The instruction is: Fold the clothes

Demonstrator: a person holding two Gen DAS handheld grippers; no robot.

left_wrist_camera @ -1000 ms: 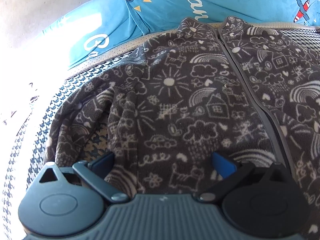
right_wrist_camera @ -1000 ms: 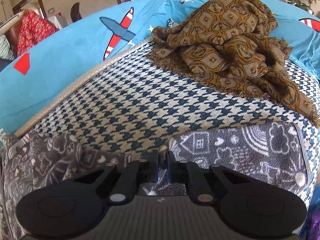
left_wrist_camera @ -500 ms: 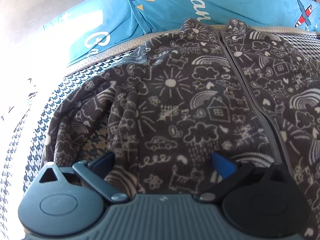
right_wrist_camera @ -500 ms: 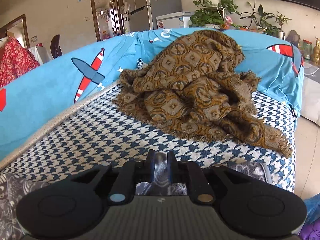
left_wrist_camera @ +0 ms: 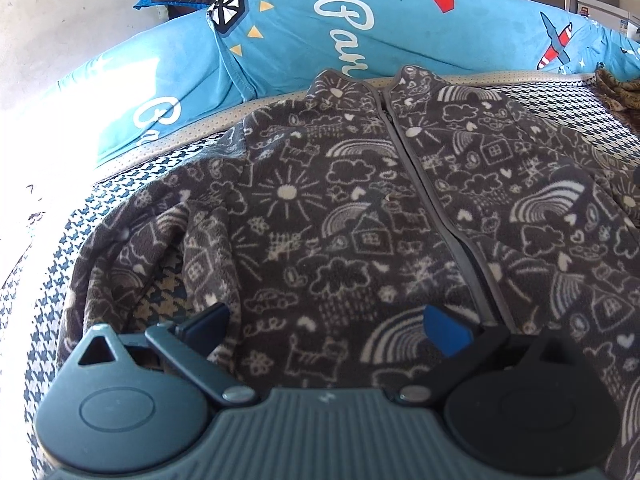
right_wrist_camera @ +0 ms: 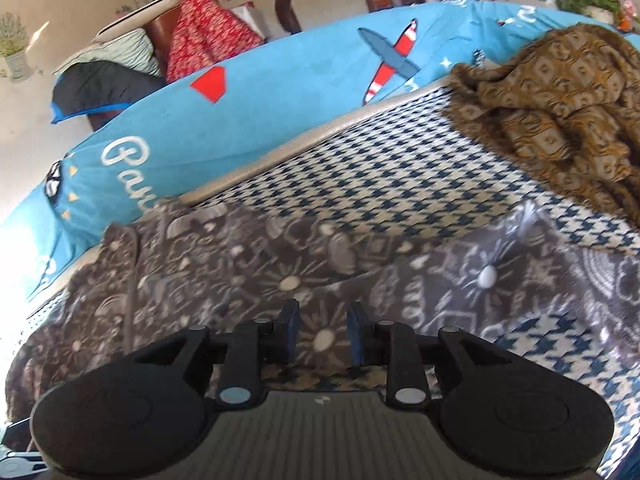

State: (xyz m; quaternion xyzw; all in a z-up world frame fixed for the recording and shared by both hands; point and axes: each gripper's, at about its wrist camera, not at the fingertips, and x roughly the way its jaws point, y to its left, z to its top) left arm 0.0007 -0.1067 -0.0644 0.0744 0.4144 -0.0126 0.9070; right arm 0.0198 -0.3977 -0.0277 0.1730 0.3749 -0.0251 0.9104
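Fuzzy matt fleece jacket (left_wrist_camera: 344, 216) with smooth zip tape; coarse woven houndstooth cover (right_wrist_camera: 384, 184); smooth blue cotton-like bolster (left_wrist_camera: 304, 40); fringed, loosely woven brown throw (right_wrist_camera: 560, 92); matt ribbed plastic hand-held gripper (left_wrist_camera: 328, 324) with metal rivets.

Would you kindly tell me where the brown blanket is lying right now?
In the right wrist view, the brown blanket lies heaped at the upper right on the checked cover, beyond the grey jacket.

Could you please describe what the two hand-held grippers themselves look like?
The left hand-held gripper has a ribbed grey-blue body, round discs at each side, dark linkage arms with silver rivets and blue fingertip pads. The right hand-held gripper is black with a ribbed grey centre, and its pads are also blue.
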